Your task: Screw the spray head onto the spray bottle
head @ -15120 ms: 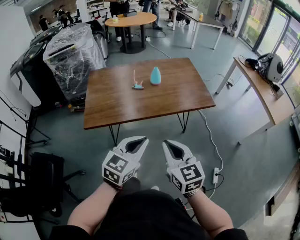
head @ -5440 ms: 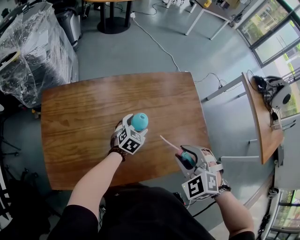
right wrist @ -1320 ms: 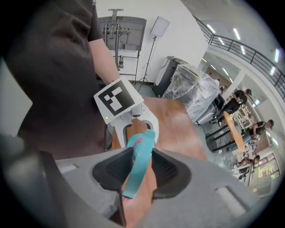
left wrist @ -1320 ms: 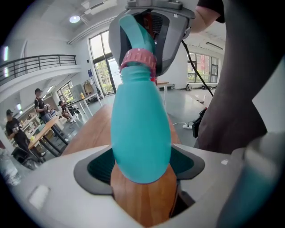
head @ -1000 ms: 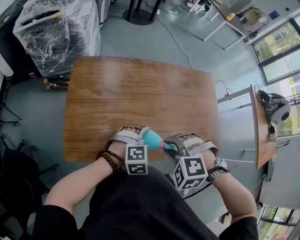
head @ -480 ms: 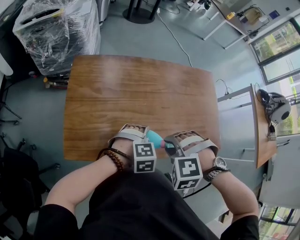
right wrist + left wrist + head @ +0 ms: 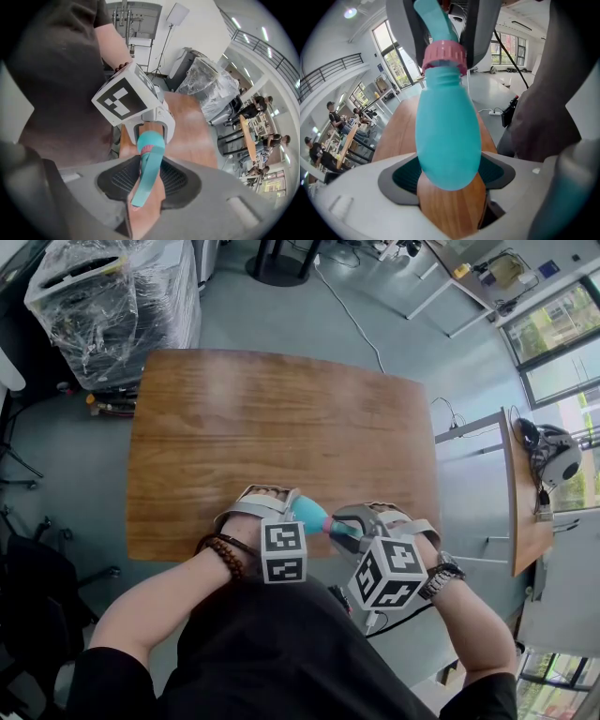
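The teal spray bottle [image 7: 306, 513] is held level over the near edge of the wooden table [image 7: 281, 427]. My left gripper [image 7: 281, 512] is shut on the bottle's round body [image 7: 447, 136]. The teal spray head [image 7: 149, 171] with its pink collar [image 7: 444, 56] sits on the bottle's neck. My right gripper [image 7: 345, 531] is shut on the spray head, and its trigger lies between the pads [image 7: 117, 180]. In the head view the two grippers face each other, left one on the left, close in front of the person's body. The left gripper's marker cube [image 7: 126, 96] shows in the right gripper view.
A plastic-wrapped machine [image 7: 112, 306] stands beyond the table's far left corner. A second, narrow table [image 7: 525, 521] with a helmet-like object stands at the right. A cable [image 7: 352, 320] runs over the grey floor behind the table. The person's dark shirt fills the bottom of the head view.
The right gripper has rolled about the spray head's axis, and its marker cube now shows a different face. The left gripper and bottle have stayed in place.
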The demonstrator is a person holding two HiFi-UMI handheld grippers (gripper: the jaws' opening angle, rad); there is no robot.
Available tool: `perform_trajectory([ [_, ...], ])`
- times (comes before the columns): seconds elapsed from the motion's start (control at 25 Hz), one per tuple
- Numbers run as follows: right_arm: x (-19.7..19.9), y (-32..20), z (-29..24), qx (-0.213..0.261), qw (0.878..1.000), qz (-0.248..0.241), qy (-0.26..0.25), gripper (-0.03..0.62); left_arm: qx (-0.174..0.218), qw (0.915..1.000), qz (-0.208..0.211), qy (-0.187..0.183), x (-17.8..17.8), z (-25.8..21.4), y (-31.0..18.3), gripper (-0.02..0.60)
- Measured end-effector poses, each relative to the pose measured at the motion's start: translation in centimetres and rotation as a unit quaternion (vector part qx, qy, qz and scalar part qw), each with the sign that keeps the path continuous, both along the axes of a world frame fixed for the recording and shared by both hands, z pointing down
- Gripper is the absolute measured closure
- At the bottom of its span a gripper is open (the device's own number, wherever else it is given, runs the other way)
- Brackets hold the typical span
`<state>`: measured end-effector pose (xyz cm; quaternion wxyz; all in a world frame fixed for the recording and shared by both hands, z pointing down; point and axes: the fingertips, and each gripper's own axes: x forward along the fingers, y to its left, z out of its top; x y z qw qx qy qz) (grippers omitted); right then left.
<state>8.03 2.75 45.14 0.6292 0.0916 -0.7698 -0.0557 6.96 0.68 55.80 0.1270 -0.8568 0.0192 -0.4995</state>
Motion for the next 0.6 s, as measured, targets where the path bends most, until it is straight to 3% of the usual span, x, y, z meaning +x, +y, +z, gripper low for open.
perform_trajectory([
  [0.36, -0.9, -0.3, -1.5, -0.018, 0.997, 0.031, -0.074, 0.464, -0.056, 0.9944, 0.002, 0.090, 1.1, -1.1, 0.8, 0.176],
  [0.6, -1.4, -0.4, -2.6, -0.001, 0.994, 0.015, -0.105, 0.450, -0.060, 0.9890, 0.003, 0.135, 1.3, -2.2, 0.5, 0.178],
])
